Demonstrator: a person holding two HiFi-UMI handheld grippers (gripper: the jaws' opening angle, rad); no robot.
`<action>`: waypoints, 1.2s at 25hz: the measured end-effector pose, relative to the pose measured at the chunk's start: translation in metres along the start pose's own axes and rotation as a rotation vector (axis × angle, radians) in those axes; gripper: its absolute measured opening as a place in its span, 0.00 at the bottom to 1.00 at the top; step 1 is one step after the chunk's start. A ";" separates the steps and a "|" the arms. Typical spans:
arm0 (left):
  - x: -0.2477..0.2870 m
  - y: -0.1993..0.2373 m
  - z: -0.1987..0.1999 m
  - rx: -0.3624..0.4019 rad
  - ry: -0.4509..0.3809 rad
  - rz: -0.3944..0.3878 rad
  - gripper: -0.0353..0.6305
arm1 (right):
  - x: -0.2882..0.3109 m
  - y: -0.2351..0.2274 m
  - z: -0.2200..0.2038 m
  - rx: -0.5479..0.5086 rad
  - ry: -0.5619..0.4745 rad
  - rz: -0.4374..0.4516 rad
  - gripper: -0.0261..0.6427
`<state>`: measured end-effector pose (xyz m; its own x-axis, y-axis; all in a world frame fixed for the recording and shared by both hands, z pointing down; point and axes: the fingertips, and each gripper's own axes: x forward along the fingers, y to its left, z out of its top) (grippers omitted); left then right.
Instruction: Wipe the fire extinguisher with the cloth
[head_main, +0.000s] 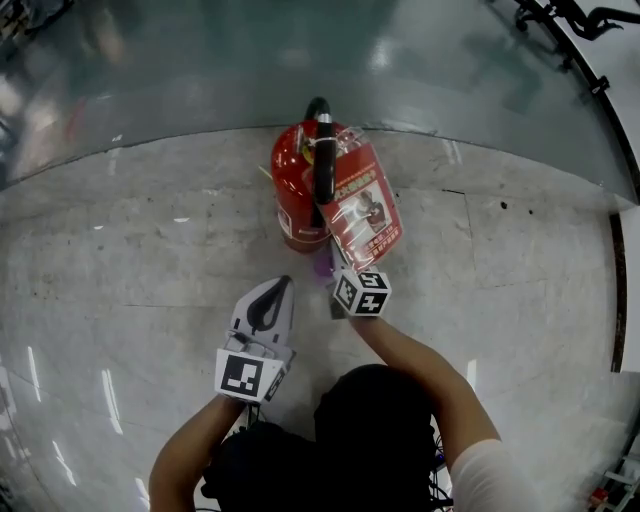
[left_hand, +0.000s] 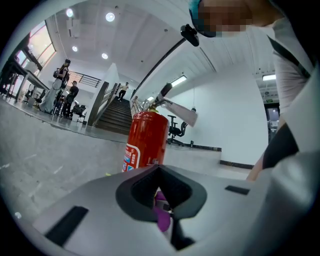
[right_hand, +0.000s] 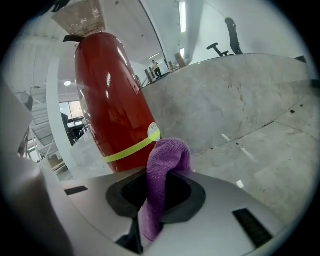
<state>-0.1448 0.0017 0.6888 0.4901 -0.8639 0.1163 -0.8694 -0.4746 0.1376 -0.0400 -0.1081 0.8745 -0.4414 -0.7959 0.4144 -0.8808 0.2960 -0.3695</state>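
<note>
- A red extinguisher (head_main: 296, 195) stands upright on a grey stone floor (head_main: 150, 250), its black handle (head_main: 322, 160) on top and a plastic-sleeved tag (head_main: 362, 200) hanging down its right side.
- The right tongs (head_main: 338, 270) are clamped on a purple cloth (head_main: 322, 266), held low at the extinguisher's near side.
- In the right gripper view, the cloth (right_hand: 162, 170) bunches up out of the closed tongs (right_hand: 160, 187), just beside the yellow band (right_hand: 132, 148) round the cylinder's foot; contact cannot be made out.
- The left tongs (head_main: 283, 285) point at the extinguisher from just short of it, drawn together.
- In the left gripper view, a sliver of purple shows at the seam of the tongs (left_hand: 159, 175); whether it is pinched there cannot be told.
</note>
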 end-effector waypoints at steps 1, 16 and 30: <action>0.000 -0.001 0.001 0.005 -0.004 -0.007 0.06 | 0.000 0.002 0.001 0.008 -0.001 0.002 0.13; 0.011 -0.010 -0.003 0.003 0.008 -0.050 0.06 | -0.020 0.026 0.036 0.130 -0.085 0.086 0.13; 0.009 -0.018 0.009 -0.010 -0.016 -0.071 0.06 | -0.055 0.060 0.093 0.133 -0.164 0.194 0.13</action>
<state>-0.1256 0.0009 0.6789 0.5490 -0.8309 0.0907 -0.8320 -0.5329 0.1545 -0.0529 -0.0950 0.7522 -0.5563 -0.8091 0.1897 -0.7477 0.3877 -0.5391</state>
